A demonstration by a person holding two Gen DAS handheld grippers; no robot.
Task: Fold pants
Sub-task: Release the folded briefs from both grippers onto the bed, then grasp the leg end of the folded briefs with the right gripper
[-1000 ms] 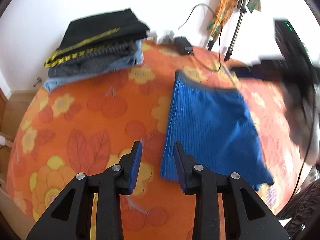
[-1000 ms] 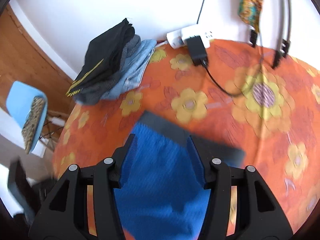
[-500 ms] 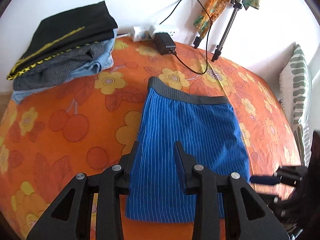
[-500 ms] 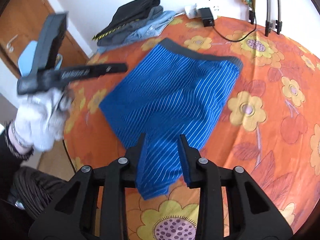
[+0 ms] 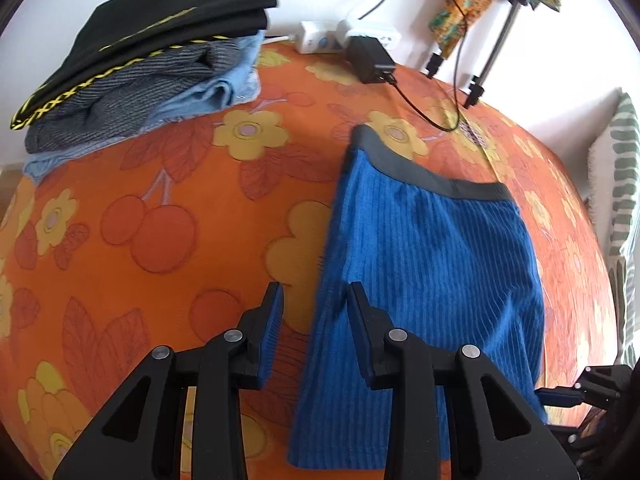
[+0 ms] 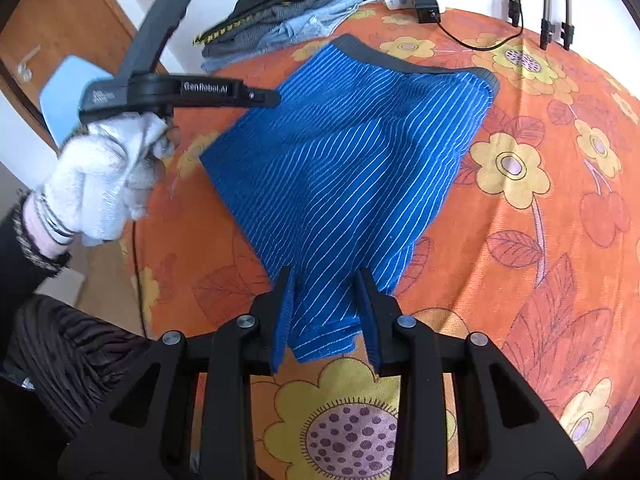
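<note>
Blue striped shorts [image 5: 432, 264] with a dark grey waistband lie flat on the orange flowered bedspread [image 5: 160, 220]. They also show in the right wrist view [image 6: 352, 148]. My left gripper [image 5: 314, 316] is open over the shorts' left edge, near the lower hem. It also shows in the right wrist view [image 6: 276, 98], held by a white-gloved hand. My right gripper [image 6: 325, 300] is open, its jaws on either side of the shorts' near corner. Its fingertips [image 5: 556, 396] show at the shorts' lower right corner in the left wrist view.
A stack of folded clothes [image 5: 148, 60] lies at the far left of the bed. A power strip with a black adapter [image 5: 364, 56] and cable lies by the wall. A striped pillow [image 5: 620, 208] stands at the right. A wooden door [image 6: 60, 28] is on the left.
My left gripper has shifted left, from over the shorts' middle to their left edge. My right gripper has moved a little closer over the near corner. The shorts lie as before.
</note>
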